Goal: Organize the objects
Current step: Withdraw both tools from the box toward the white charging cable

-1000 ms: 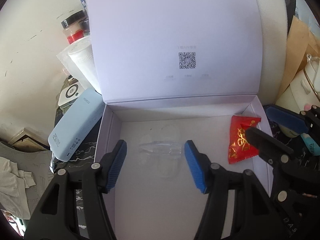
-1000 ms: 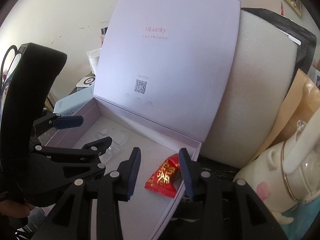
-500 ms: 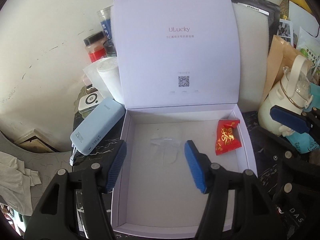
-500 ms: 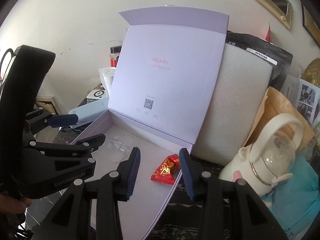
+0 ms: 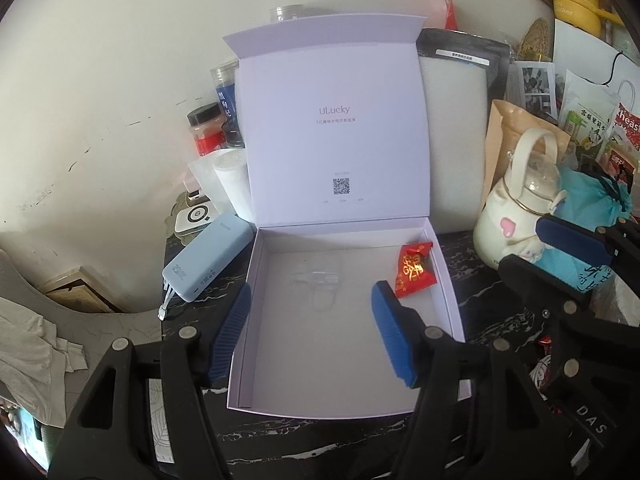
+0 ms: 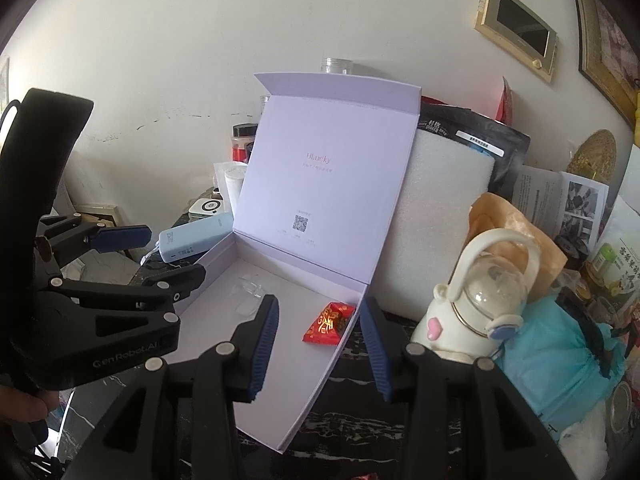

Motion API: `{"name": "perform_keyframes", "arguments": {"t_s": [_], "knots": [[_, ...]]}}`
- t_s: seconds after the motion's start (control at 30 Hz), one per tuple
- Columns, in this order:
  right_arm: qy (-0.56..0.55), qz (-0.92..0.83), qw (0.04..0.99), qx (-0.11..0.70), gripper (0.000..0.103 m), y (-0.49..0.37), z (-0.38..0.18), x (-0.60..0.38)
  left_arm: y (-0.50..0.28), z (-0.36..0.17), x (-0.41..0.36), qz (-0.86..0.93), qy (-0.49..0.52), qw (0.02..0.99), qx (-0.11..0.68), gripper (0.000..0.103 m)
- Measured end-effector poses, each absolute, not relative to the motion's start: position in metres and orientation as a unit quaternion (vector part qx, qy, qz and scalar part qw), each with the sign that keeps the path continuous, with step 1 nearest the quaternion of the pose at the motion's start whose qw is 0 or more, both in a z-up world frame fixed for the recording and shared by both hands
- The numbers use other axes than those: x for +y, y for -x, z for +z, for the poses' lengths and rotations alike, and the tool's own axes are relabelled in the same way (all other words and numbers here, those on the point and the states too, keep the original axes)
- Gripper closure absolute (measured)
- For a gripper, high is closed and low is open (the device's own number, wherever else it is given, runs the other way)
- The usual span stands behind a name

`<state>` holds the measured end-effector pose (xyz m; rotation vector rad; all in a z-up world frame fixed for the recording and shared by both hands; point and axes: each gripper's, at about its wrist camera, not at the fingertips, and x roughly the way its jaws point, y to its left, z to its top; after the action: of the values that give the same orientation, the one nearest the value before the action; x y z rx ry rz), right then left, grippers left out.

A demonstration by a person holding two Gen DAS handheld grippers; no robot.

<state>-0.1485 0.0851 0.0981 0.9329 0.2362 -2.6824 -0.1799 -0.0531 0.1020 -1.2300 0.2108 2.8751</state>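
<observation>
Left wrist view first: our left gripper (image 5: 310, 312) hangs over the near half of the lavender box (image 5: 450, 300), jaws spread wide and empty, with nothing between the blue pads (image 5: 390, 340). Our right gripper (image 6: 318, 340), seen from its own camera, is just as wide apart and just as empty, poised above the box's right-hand wall near the front corner.

Working outward, the box floor holds two things. A clear plastic piece (image 5: 318, 278) lies toward the middle-back; its outline is faint and we cannot tell its exact shape. A red candy packet (image 6: 329, 323) with gold print rests in the back right corner, close beside the right wall. The lid (image 5: 334, 128) stands upright against a white foam block (image 6: 448, 208).

We judge the packet light and crinkly, with a soft filling and slick foil; a pinch across its middle or a sealed end should hold, though it may slide under a shallow grip. The clear piece looks thin, stiff and slippery, so we would close on its thicker part gently.

Outside the box, a pale blue power bank (image 5: 208, 262) lies just left of it; it seems dense and smooth, best taken across its narrow width. A white kettle-shaped bottle (image 6: 476, 304) stands to the right.
</observation>
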Motion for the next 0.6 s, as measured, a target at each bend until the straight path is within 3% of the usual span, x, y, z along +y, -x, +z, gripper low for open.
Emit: {"name": "perform_keyframes", "arguments": {"t_s": [0.6], "knots": [[-0.303,-0.941,0.122,0.082,0.06,0.067,0.107,0.121,0.111,0.11,-0.012,0.925,0.37,0.043,0.07,0.037]]}}
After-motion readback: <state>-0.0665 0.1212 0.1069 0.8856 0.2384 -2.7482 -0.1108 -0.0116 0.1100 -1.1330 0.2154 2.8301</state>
